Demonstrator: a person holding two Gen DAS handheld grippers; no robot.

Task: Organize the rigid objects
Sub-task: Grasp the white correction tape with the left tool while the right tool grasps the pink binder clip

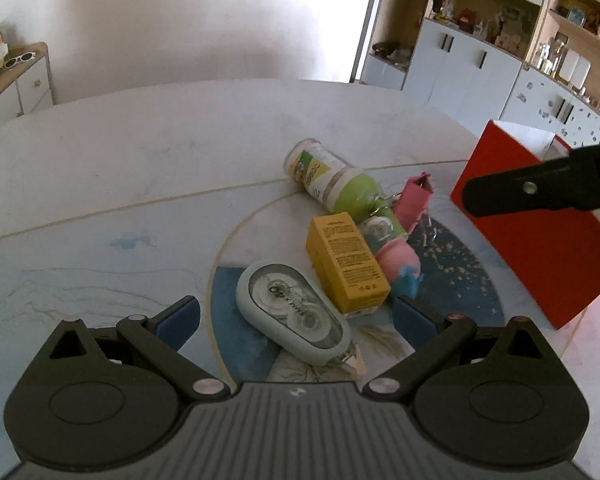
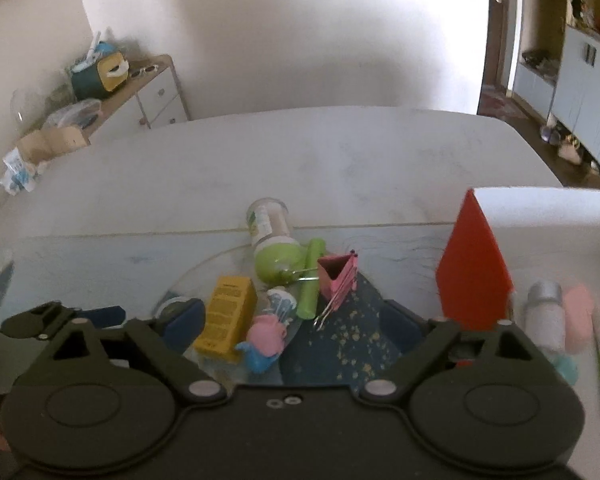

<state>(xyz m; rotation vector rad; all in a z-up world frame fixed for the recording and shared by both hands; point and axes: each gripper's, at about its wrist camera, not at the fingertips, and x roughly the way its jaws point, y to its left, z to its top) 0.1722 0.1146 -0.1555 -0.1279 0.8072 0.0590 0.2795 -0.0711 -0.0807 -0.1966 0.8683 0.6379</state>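
- Left tool (image 1: 298,314) gapes wide over a correction-tape dispenser (image 1: 294,314) on the bench (image 1: 140,152), gripping nothing.
- Right tool (image 2: 294,320) stands wide, empty.
- Yellow carton (image 1: 346,266), green-capped jar (image 1: 332,178) and pink binder clip (image 1: 414,202) crowd together beside the red box (image 1: 540,256).

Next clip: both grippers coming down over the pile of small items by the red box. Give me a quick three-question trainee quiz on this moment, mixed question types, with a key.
1. True or false: the left gripper is shut on the yellow carton.
2. Multiple choice: what lies between the left gripper's open fingers? A) the green-capped bottle B) the grey-blue tape dispenser C) the pink binder clip
3. Short answer: on which side of the pile does the red box stand in the left wrist view?

Key: 1 false, both grippers are open and hold nothing; 2 B; 3 the right.
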